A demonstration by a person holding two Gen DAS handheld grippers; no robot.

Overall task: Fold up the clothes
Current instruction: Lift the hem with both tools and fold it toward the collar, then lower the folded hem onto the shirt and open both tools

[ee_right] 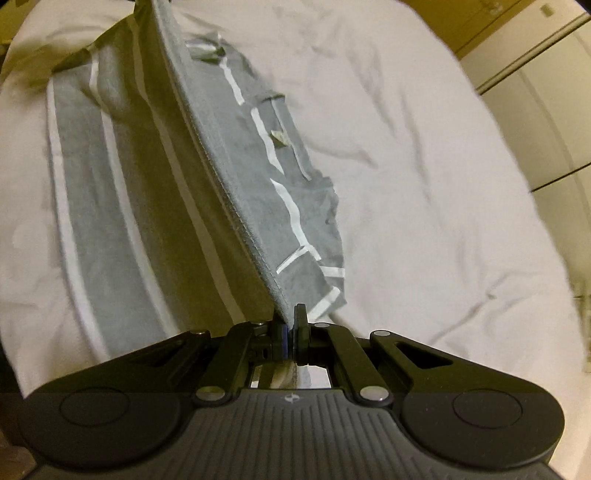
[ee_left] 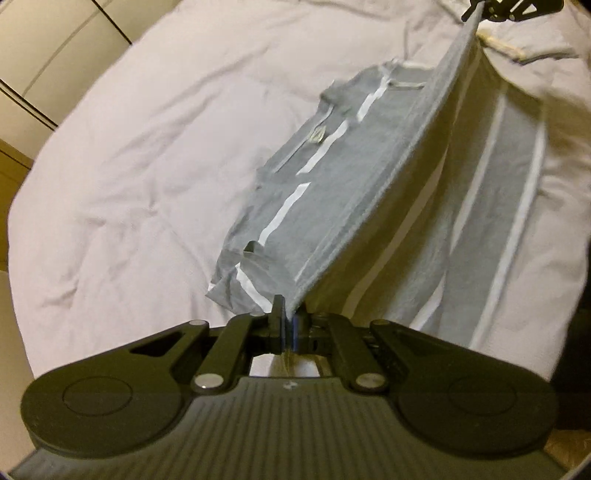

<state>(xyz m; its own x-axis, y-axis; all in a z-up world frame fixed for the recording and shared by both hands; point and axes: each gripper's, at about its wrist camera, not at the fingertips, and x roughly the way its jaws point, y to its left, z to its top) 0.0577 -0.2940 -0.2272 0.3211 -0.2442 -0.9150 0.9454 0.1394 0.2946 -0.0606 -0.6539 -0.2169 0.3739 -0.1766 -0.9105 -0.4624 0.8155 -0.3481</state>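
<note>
A grey garment with thin white stripes (ee_left: pixel 351 177) lies on a white bed sheet (ee_left: pixel 147 147), one edge lifted and stretched taut in the air. My left gripper (ee_left: pixel 290 314) is shut on one corner of that lifted hem. In the right wrist view the same grey garment (ee_right: pixel 236 177) rises from my right gripper (ee_right: pixel 290 317), which is shut on the other corner of the hem. The right gripper (ee_left: pixel 476 9) also shows at the top of the left wrist view, at the far end of the raised edge. Part of the garment lies flat under the lifted flap.
The white bed sheet (ee_right: pixel 443 184) is wrinkled and spreads wide on both sides. Pale cabinet doors (ee_left: pixel 44 55) stand beyond the bed, seen too as cabinet doors (ee_right: pixel 546 110) at the right. A cream cloth bit (ee_left: pixel 498 42) lies near the far edge.
</note>
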